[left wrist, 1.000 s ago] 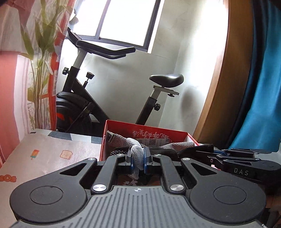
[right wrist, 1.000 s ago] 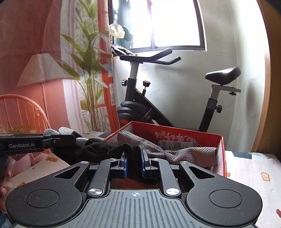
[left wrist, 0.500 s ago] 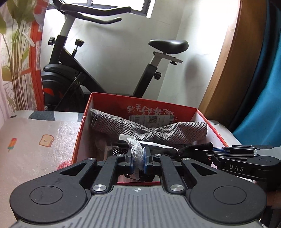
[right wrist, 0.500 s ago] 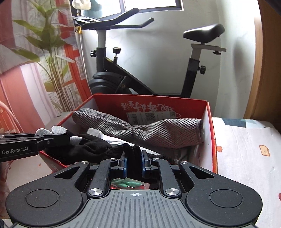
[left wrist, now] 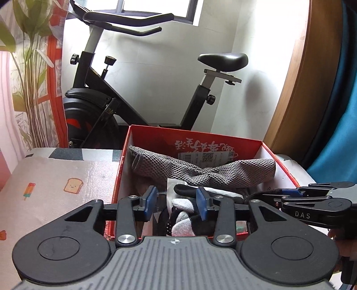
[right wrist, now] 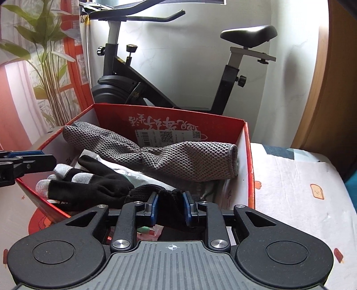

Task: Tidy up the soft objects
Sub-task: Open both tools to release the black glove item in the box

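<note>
Glove: black knit glove with grey fingertips, draped across red cardboard box near rim.
Left gripper: jaws opening, pads clear of fingertips.
Right gripper: jaws opening around cuff.
Behind: grey waffle-knit cloth, rolled.

Daylight enters through the window at the top of both views; its panes are blown out to white. The wall behind is brightly lit and carries a soft shadow beside the bike saddle. The exercise bike reads dark against the light. Fisheye distortion bends the wooden frame at the right edge. Focus is sharp, with no motion blur.
</note>
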Motion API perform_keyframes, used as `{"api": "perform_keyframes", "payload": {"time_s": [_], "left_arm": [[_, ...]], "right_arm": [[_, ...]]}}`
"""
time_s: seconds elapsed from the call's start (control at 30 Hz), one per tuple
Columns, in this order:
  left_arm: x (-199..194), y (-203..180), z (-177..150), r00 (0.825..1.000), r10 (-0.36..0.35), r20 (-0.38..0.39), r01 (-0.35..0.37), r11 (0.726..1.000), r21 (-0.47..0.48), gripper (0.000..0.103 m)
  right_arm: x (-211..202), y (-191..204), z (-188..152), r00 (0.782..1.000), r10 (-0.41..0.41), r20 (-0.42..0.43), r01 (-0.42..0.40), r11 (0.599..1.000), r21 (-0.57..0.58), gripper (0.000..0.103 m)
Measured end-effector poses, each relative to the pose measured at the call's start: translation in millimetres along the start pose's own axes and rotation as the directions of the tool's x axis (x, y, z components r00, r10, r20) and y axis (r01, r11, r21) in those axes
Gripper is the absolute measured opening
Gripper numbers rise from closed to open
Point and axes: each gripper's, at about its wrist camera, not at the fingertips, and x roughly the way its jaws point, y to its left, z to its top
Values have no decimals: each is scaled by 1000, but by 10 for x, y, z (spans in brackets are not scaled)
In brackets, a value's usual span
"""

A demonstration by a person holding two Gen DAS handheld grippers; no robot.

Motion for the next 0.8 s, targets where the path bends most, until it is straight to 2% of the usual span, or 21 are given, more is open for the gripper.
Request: {"api": "perform_keyframes", "payload": {"time_s": [0.07,0.1,0.17,0.2,0.23,0.27,0.33,0.4,0.47,0.67,0.8], "left_arm": [[-57,15,61,1000,22,6,-21,1000,-12,60],[-98,20,85,999,29,16,-29,999,-15,63],[-210,8,138,998,53,44,-53,999,-12,80],[-270,0,152,996,67,60,-66,998,-13,86],[-349,-13,175,994,74,81,-73,997,-15,96],[-412,-24,184,992,80,99,-79,997,-13,99],[-538,-82,229,987,106,121,-107,994,5,101],[-652,-128,277,983,131,132,-135,991,23,103],[-806,-159,332,980,123,158,-130,991,35,103],[-1250,-300,549,973,109,204,-127,989,80,103],[-1579,-462,680,958,156,239,-189,975,120,103]], "right_arm": [[-50,-12,28,1000,-6,17,6,1000,8,28],[-88,-28,57,1000,-4,28,3,1000,13,30],[-170,-34,104,999,4,49,-5,1000,20,36],[-233,-45,143,998,11,60,-13,1000,22,44],[-290,-43,176,997,11,70,-13,1000,22,48],[-356,-41,205,996,12,84,-14,1000,22,58],[-496,-42,267,994,16,112,-19,999,27,71],[-659,-47,332,990,16,142,-22,999,45,90],[-828,-46,396,985,24,170,-36,997,63,100],[-1329,36,596,975,54,216,-70,995,66,103],[-1750,136,713,961,62,271,-78,996,50,103]]}}
